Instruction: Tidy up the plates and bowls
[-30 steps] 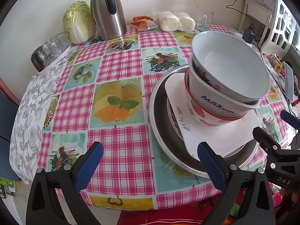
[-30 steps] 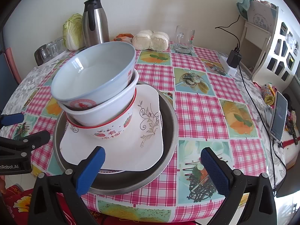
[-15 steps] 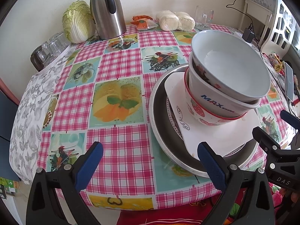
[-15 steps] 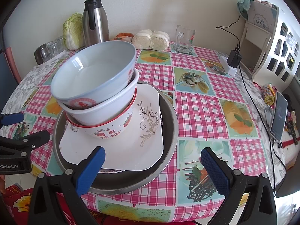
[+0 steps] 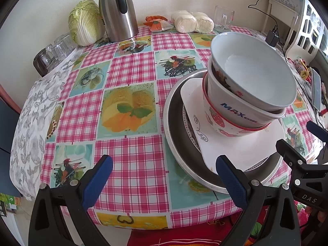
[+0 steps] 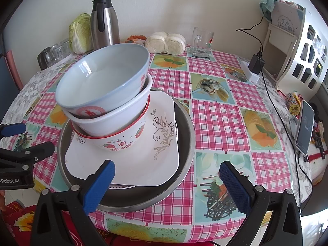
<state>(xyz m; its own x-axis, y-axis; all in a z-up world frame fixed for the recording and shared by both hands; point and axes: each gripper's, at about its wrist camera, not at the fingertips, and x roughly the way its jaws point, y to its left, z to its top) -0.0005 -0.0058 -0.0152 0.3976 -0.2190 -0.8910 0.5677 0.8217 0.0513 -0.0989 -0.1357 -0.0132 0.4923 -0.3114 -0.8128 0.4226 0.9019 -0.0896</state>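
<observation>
Right wrist view: 3 nested bowls (image 6: 102,94) sit on a square plate (image 6: 131,160) inside a metal basin (image 6: 184,143) on the table (image 6: 215,119). Left gripper (image 5: 164,176) and right gripper (image 6: 167,181): jaws spread, empty.

Round table (image 5: 131,176) covered in a pink-checked cloth with fruit and food panels, ahead of the fingers. Plain cream wall (image 6: 164,6) behind its far edge. White openwork shelf unit (image 6: 307,47) stands beyond the right fingertip, a black cable (image 6: 272,102) trailing from a wall charger beside it. Blue chair (image 5: 6,127) sits left of the left finger. Lighting is soft, even daylight.
</observation>
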